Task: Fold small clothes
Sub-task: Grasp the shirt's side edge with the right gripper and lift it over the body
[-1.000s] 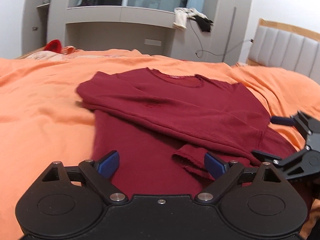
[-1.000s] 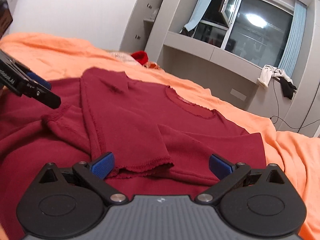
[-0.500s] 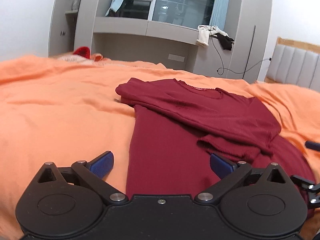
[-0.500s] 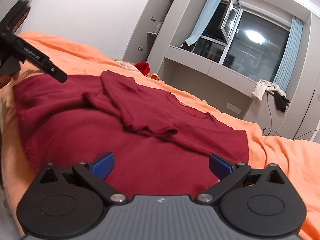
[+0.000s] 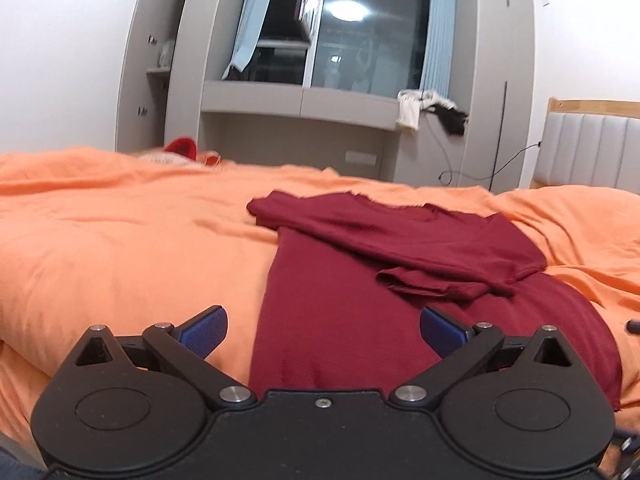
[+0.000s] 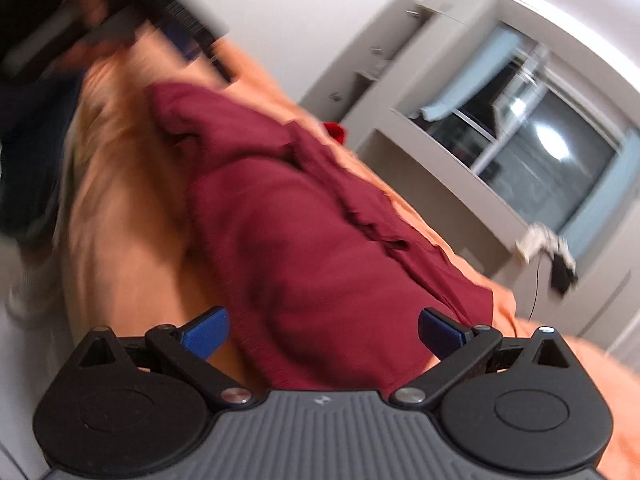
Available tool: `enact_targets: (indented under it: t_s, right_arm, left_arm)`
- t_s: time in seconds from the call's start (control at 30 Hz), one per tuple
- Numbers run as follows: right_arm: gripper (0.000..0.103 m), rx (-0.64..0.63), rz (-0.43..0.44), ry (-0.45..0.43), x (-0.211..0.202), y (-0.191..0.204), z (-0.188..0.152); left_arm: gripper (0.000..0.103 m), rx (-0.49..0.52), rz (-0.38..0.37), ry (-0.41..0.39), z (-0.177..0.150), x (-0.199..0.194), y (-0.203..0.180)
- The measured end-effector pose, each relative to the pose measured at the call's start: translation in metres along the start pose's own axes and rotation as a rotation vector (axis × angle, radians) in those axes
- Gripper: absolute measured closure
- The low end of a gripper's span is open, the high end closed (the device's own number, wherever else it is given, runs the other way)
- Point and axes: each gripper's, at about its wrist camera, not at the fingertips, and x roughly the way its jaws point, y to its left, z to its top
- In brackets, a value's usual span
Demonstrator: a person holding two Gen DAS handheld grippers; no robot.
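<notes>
We see our left claw with its two blue-padded fingers spread as wide as they go; its jaws have just been opening, and nothing is gripped between them. Beyond the fingertips lies the dark red knitted long-sleeved top, spread on the bed covered by an orange quilt. The top's near hem reaches down behind the claw's black body, and only its left edge passes between the pads, which do not press on it. Both sleeves are folded across the chest, the cuff of one lying on the body of the garment near the middle, and the neckline faces the far side of the bed.

Our right claw also stands wide apart with nothing held; its view is tilted and blurred. Through it the same dark red top lies ahead of the open fingers, on the orange quilt. At the upper left of that view a dark blurred shape shows that we cannot make out clearly.

Behind the bed stands a grey built-in cabinet unit around a dark window with pale blue curtains. A white cloth hangs over the unit's ledge. A padded grey headboard rises at the right.
</notes>
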Motion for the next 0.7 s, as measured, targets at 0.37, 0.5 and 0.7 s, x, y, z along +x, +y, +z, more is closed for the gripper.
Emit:
enact_targets:
  t_s: [0.37,0.5,0.7]
  right_arm:
    - [0.0,-0.353,-0.252,0.108,0.037,0.045,-0.015]
    - [0.017,-0.356,-0.299,0.071,0.034,0.041,-0.015]
    - [0.086,-0.369,-0.266,0.046,0.025,0.043,-0.004]
  left_arm:
    - [0.001,0.113,-0.054,-0.008,-0.01,-0.013,-0.024]
    - [0.001,0.109,-0.086,-0.02,-0.011,-0.02,-0.024]
    - [0.001,0.176,-0.173,-0.062,-0.015,-0.032,-0.034]
